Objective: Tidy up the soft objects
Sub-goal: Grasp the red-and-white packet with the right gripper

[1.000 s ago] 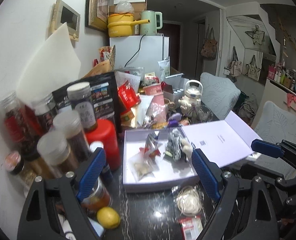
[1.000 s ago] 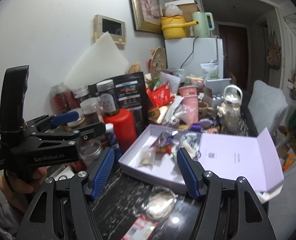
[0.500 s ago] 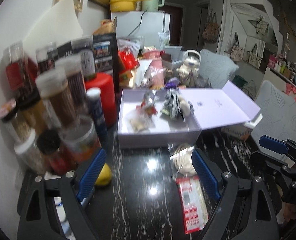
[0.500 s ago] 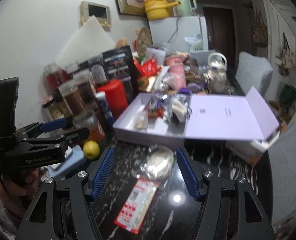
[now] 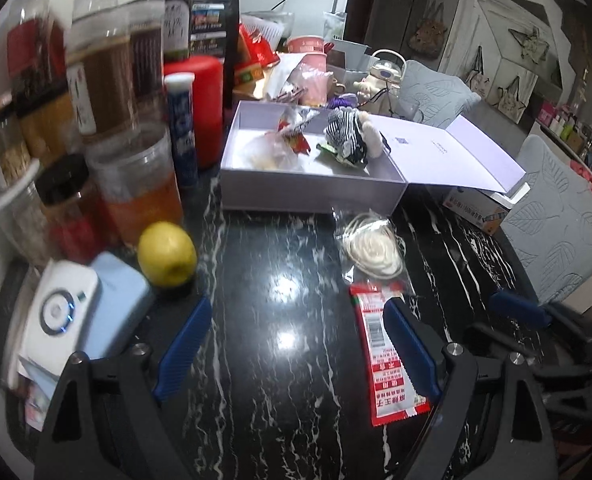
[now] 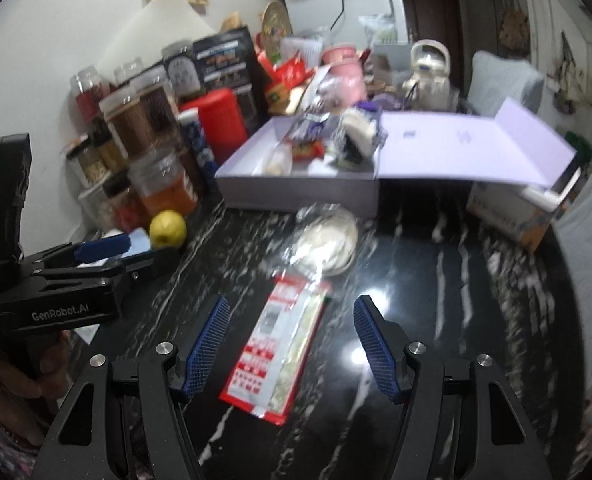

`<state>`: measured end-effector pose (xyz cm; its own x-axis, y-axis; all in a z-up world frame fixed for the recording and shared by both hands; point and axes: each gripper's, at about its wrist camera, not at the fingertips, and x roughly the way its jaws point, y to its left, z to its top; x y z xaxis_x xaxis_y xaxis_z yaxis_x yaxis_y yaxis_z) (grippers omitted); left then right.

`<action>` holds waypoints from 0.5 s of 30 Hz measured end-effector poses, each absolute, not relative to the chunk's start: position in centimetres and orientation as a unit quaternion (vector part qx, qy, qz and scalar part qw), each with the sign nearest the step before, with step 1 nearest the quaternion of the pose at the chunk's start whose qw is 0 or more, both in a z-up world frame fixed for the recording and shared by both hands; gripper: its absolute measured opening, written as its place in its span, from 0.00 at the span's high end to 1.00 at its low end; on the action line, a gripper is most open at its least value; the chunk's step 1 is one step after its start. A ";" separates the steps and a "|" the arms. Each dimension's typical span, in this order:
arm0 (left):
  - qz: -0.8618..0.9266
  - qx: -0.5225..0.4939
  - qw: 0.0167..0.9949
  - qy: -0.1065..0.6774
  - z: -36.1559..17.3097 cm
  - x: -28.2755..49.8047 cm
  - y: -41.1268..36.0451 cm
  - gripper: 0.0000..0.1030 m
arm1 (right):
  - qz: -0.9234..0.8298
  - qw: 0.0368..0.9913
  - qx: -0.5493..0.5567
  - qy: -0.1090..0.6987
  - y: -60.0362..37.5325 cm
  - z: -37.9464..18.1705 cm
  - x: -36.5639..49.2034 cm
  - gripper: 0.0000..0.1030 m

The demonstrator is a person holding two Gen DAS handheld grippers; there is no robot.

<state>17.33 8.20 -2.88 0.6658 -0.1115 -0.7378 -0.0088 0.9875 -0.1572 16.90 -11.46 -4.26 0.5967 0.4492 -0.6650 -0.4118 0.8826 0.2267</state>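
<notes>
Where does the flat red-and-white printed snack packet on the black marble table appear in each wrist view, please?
Left wrist: the flat red-and-white snack packet lies lower right of centre, beside the left gripper's right-hand finger.
Right wrist: the packet lies lower centre, between the right gripper's open fingers.
Shared landmark: the clear bag of white coiled material just beyond it.

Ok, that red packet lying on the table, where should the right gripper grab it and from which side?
Come from above with the right gripper, whose open jaws already straddle the red packet. It lies flat, long axis running away from the gripper, so pinch across its narrow width near the middle. The clear bag beyond it appears to touch its far end.
</notes>
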 end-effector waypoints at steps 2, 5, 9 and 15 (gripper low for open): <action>-0.025 -0.073 0.908 0.412 -3.5 17.2 8.3 0.14 | 0.241 0.887 0.024 0.394 -10.9 -5.4 17.1 0.36; -0.022 -0.077 0.905 0.419 -4.3 17.0 8.8 0.14 | 0.236 0.878 0.028 0.415 -10.1 -7.1 17.7 0.36; -0.012 -0.083 0.903 0.421 -5.0 16.7 9.7 0.14 | 0.226 0.868 0.039 0.440 -8.9 -9.0 18.7 0.36; -0.004 -0.091 0.900 0.426 -5.3 17.0 10.9 0.14 | 0.196 0.864 -0.006 0.463 -6.7 -10.4 19.7 0.25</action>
